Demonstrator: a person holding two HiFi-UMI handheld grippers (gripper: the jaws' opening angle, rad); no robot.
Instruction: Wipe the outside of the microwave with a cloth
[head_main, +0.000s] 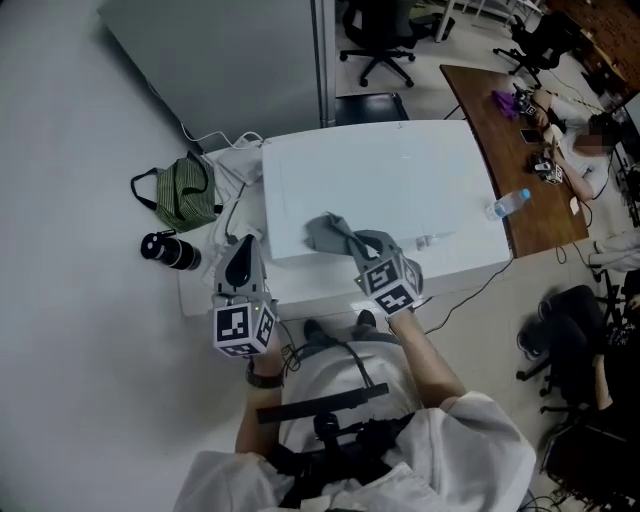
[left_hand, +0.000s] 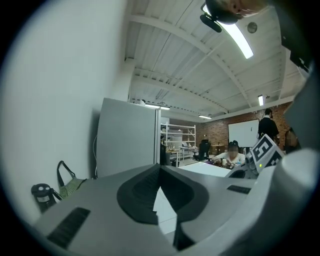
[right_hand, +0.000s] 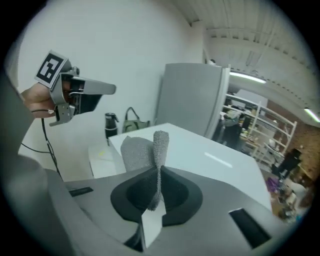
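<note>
Grey cloth (head_main: 328, 233) clamped in right tongs (right_hand: 158, 170), partly covered

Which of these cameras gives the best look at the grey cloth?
The right gripper view: the cloth sits close-up at its centre, pinched between the jaws. The head view shows it small, lying on the microwave. The left gripper view misses it.

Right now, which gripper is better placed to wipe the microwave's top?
Right. The right gripper is shut on the cloth, on top of the microwave; the left gripper is shut on nothing, beside its left edge.
</note>
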